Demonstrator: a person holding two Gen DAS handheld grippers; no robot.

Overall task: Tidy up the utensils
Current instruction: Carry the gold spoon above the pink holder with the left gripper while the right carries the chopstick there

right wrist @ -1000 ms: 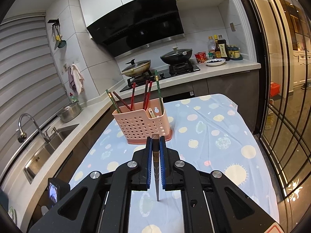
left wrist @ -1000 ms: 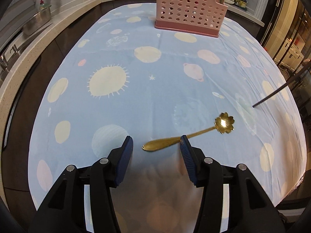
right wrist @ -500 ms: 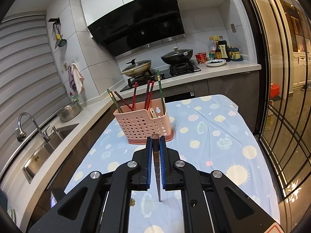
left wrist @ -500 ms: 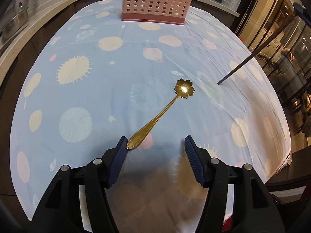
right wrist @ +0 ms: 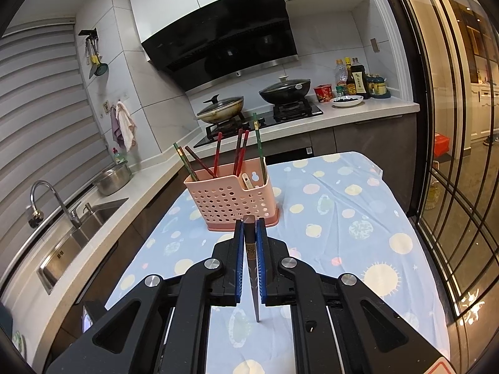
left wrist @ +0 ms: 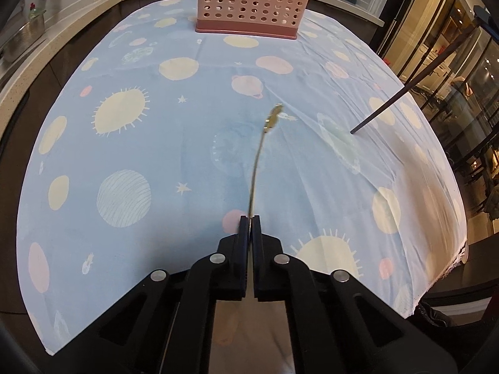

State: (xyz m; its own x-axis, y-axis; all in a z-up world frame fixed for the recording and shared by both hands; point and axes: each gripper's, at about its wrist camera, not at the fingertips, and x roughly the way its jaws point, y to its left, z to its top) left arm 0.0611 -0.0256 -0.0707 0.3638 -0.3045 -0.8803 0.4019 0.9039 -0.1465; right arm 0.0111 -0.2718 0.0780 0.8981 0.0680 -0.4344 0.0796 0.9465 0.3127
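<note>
My left gripper [left wrist: 249,218] is shut on the handle end of a thin gold spoon [left wrist: 259,152], whose flower-shaped bowl points away toward the pink perforated utensil holder [left wrist: 252,3] at the far end of the table. My right gripper [right wrist: 249,226] is shut on a dark chopstick [right wrist: 252,268], which hangs with its thin tip pointing down. That chopstick [left wrist: 402,93] also slants in from the right of the left wrist view. The utensil holder [right wrist: 230,199] holds several red and green chopsticks and a pale spoon.
A blue tablecloth [left wrist: 156,155] with suns and planets covers the table. Counter, sink [right wrist: 75,240] and steel pot [right wrist: 113,179] run along the left. A stove with two lidded pans [right wrist: 252,103] stands behind, glass doors [right wrist: 452,155] on the right.
The left jaws were open around the spoon lying flat on the cloth; they have shut on its handle and the spoon now stands on edge. The right gripper has not moved.
</note>
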